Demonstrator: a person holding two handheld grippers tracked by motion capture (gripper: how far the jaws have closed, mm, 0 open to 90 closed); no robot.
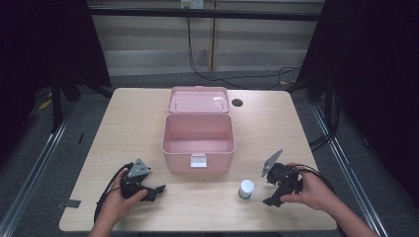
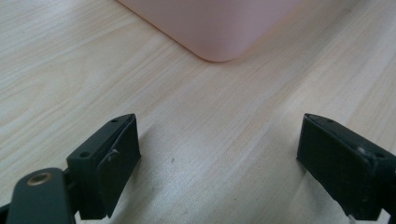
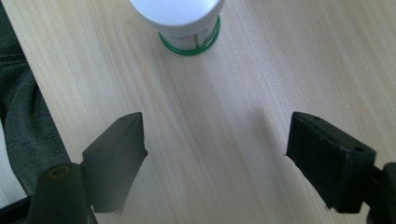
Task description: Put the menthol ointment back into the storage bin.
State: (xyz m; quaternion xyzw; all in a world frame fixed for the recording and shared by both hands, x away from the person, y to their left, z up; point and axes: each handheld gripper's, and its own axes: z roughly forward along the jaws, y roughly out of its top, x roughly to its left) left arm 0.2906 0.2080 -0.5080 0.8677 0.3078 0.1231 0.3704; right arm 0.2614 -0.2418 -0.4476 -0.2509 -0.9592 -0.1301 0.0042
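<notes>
A pink box [image 1: 198, 143] stands open in the middle of the table, its lid [image 1: 198, 100] tipped back. A small white bottle [image 1: 246, 188] with a green base stands upright in front of the box's right corner. My right gripper [image 1: 272, 201] hovers just right of the bottle, jaws open and bare. In the right gripper view the bottle [image 3: 183, 21] sits ahead of the open right gripper [image 3: 215, 135], apart from it. My left gripper [image 1: 158, 190] rests low on the table left of the box, open and holding nothing. The left gripper view has the box's rounded corner [image 2: 212, 32] ahead of the open left gripper [image 2: 219, 135].
A dark round hole [image 1: 237, 102] lies in the tabletop [image 1: 133, 123] right of the lid. Cables run over the floor behind the table. The table's front edge is close under both hands. Grey cloth [image 3: 18, 116] of the person's clothing lies beyond that edge.
</notes>
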